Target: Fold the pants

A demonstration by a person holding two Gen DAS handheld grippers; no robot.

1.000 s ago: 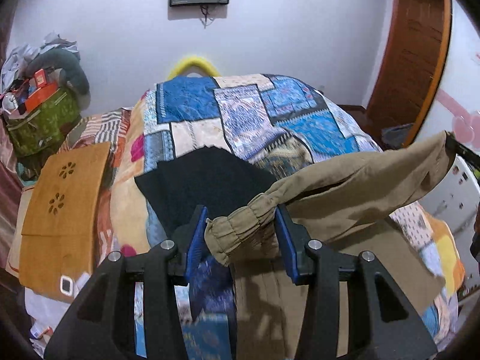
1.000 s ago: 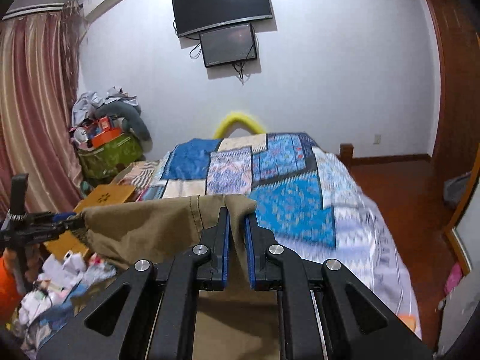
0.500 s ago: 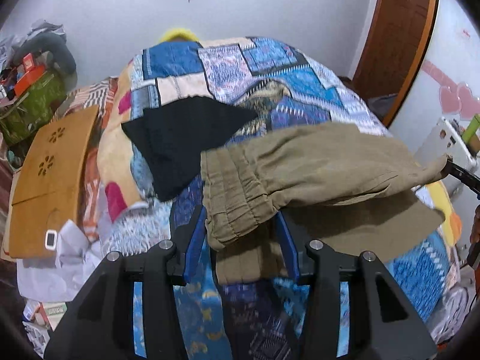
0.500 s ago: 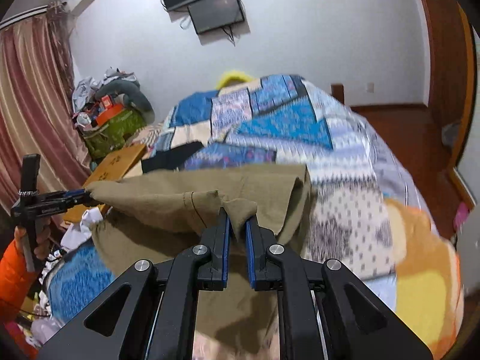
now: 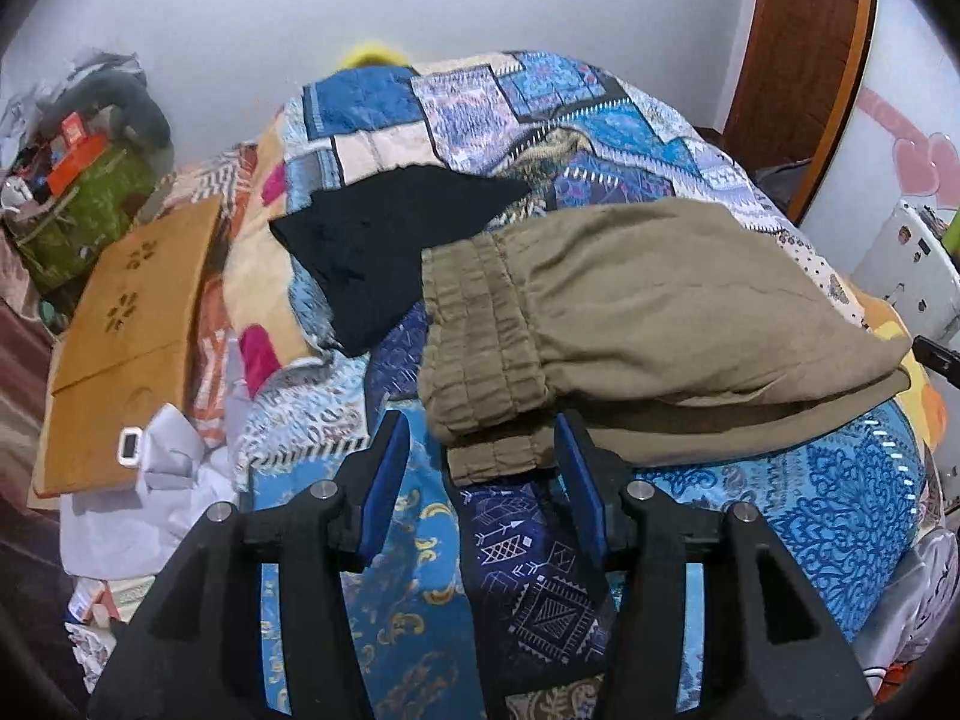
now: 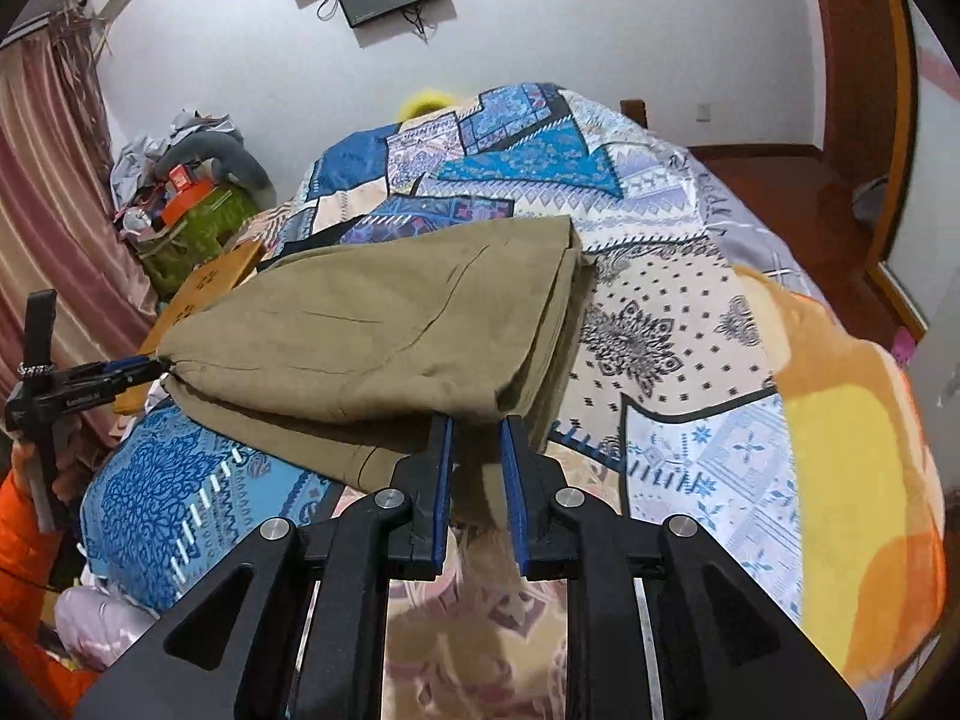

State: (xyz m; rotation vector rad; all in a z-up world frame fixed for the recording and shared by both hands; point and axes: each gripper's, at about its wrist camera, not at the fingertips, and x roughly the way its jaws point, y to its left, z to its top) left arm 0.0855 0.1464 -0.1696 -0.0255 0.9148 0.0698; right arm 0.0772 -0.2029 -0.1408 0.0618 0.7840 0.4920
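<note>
The khaki pants (image 5: 648, 312) lie folded over on the patchwork bed, with their gathered elastic end (image 5: 480, 336) toward me. My left gripper (image 5: 480, 450) straddles that end. Its jaws are opening, and the cloth rests loose between the blue pads (image 5: 387, 468). In the right wrist view the pants (image 6: 372, 324) spread away to the left. My right gripper (image 6: 477, 450) sits at their near folded corner. Its jaws are opening, with a narrow gap between them and the cloth edge just past the tips. The left gripper (image 6: 153, 367) shows at the far end.
A black garment (image 5: 390, 240) lies on the quilt (image 5: 840, 510) just beyond the pants. A wooden lap desk (image 5: 132, 312) and a cluttered green bag (image 5: 84, 210) stand left of the bed. A person's orange sleeve (image 6: 18, 534) is at the left, a door (image 5: 804, 60) at the right.
Both grippers came down and laid the pants, held stretched in the air before, folded onto the bed. Both pairs of jaws have spread and let go of the cloth.
</note>
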